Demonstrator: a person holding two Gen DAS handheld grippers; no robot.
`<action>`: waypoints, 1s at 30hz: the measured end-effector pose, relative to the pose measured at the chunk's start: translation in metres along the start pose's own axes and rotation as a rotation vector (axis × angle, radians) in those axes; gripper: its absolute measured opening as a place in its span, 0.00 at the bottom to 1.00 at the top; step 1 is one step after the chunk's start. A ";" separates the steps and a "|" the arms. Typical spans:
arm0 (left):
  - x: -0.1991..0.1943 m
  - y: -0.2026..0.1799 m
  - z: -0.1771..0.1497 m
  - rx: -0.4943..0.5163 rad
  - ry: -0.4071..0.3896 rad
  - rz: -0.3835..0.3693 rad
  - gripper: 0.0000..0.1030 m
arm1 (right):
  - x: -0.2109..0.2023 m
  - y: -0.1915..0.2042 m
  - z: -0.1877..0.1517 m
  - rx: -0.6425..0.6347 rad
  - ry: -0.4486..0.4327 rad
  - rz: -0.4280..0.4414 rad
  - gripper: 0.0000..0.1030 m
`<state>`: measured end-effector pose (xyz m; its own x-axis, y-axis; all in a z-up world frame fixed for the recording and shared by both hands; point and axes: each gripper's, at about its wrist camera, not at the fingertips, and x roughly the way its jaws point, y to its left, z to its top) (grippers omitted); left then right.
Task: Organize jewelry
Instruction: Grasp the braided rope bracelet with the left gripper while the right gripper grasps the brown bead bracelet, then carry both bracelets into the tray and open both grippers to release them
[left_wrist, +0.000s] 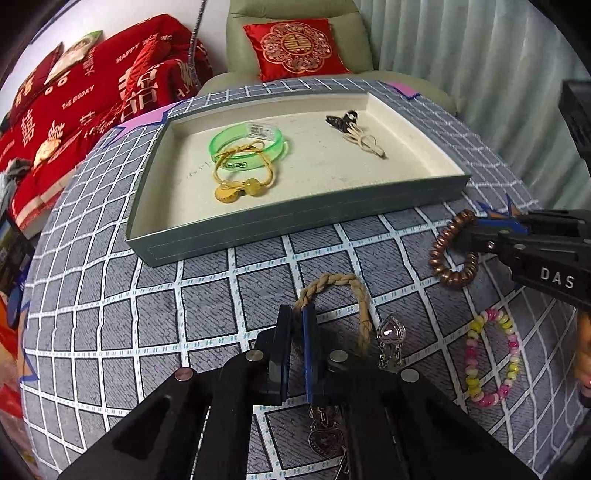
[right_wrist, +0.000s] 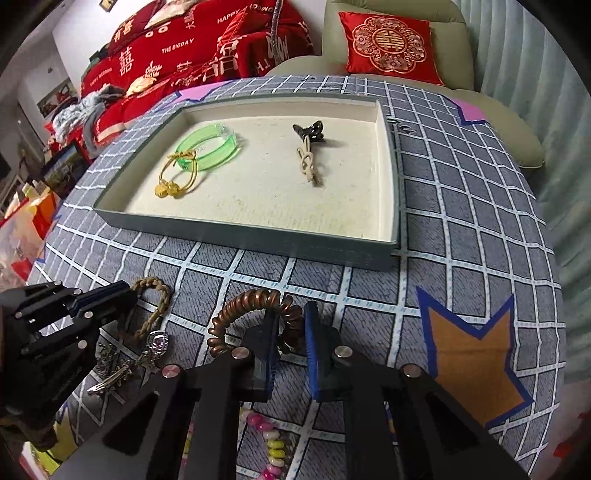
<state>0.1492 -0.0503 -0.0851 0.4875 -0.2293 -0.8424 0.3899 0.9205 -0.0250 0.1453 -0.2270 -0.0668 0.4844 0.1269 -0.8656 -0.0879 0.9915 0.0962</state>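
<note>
A grey tray (left_wrist: 295, 225) (right_wrist: 258, 240) holds a green bangle (left_wrist: 248, 146) (right_wrist: 207, 147), a yellow hair tie (left_wrist: 236, 181) (right_wrist: 177, 181), a black claw clip (left_wrist: 343, 120) (right_wrist: 308, 131) and a beige clip (left_wrist: 364, 142) (right_wrist: 308, 164). My left gripper (left_wrist: 297, 314) (right_wrist: 125, 291) is shut on the tan braided bracelet (left_wrist: 343, 284) (right_wrist: 155, 295). My right gripper (right_wrist: 290, 314) (left_wrist: 469, 236) has its jaws narrowly apart around the copper spiral hair tie (right_wrist: 240, 310) (left_wrist: 452, 273). A silver heart charm (left_wrist: 390, 330) (right_wrist: 159, 341) and a pink-yellow bead bracelet (left_wrist: 491, 358) (right_wrist: 269, 443) lie on the cloth.
The table wears a grey checked cloth (left_wrist: 147, 314) (right_wrist: 461, 240) with star patches (right_wrist: 476, 354). Metal clips (right_wrist: 110, 380) lie at my left gripper. A green sofa with a red cushion (left_wrist: 295, 44) (right_wrist: 388, 46) and red bedding (left_wrist: 92, 92) stand behind.
</note>
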 end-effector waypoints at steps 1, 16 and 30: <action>-0.002 0.002 0.000 -0.012 -0.008 -0.002 0.15 | -0.003 -0.001 0.000 0.002 -0.006 0.002 0.14; -0.051 0.016 0.011 -0.044 -0.139 -0.021 0.15 | -0.044 -0.013 0.016 0.040 -0.075 0.056 0.14; -0.082 0.037 0.066 -0.093 -0.277 0.017 0.15 | -0.076 -0.028 0.081 0.059 -0.171 0.066 0.14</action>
<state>0.1753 -0.0187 0.0182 0.6934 -0.2793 -0.6643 0.3129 0.9471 -0.0716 0.1815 -0.2625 0.0364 0.6206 0.1898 -0.7608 -0.0757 0.9802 0.1827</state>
